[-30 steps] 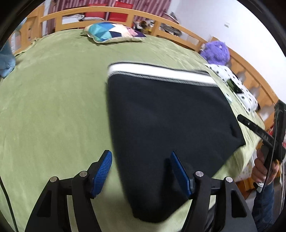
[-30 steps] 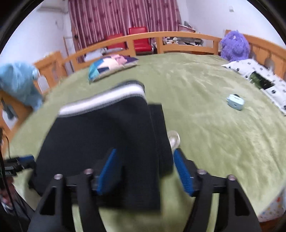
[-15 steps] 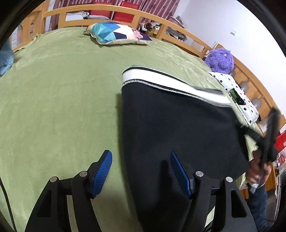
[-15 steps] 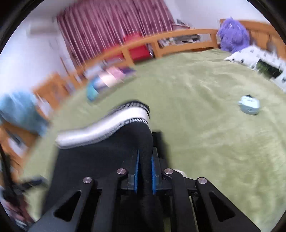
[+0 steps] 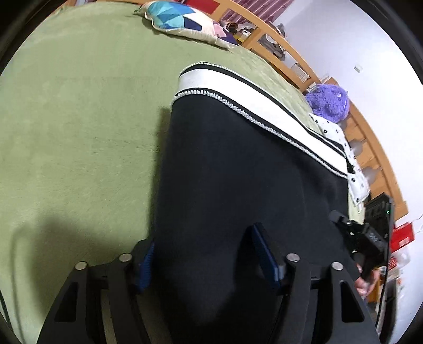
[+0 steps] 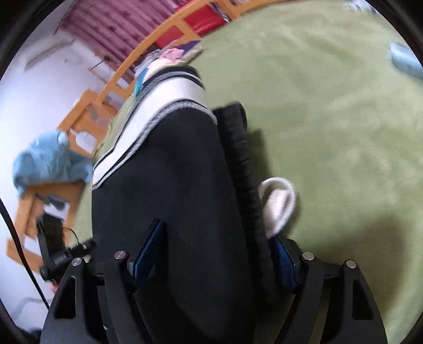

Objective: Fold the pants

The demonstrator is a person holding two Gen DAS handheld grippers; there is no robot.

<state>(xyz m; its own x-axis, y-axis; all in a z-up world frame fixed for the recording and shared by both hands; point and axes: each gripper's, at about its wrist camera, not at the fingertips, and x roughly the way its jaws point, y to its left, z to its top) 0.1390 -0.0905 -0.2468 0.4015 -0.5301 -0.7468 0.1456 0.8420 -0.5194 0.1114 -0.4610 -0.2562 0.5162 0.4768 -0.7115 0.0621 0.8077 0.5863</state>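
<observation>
Black pants (image 5: 238, 172) with a white, black-striped waistband (image 5: 253, 105) lie flat on the green bedspread (image 5: 79, 119). My left gripper (image 5: 203, 260) is low over their near left corner. Its jaws are closing with dark cloth between the blue pads (image 5: 264, 256), which do not visibly pinch it. In the right wrist view the pants (image 6: 185, 172) run away from my right gripper (image 6: 216, 254). Its jaws are opening wide, and the folded cloth edge lies loose between the pads (image 6: 150, 248). A white drawstring loop (image 6: 277, 201) sticks out beside the right pad.
A colourful pillow (image 5: 185, 21) and a wooden bed rail (image 5: 264, 29) lie beyond the waistband. A purple plush (image 5: 330, 102) and a spotted cushion (image 5: 351, 164) sit at the right edge. A blue plush (image 6: 50, 158) hangs left; a small pale-blue object (image 6: 404, 58) lies far right.
Both grippers dropped closer to the pants' near edge. The right gripper closed on the cloth half a second ago and has opened wide. The left jaws have narrowed around the corner.
</observation>
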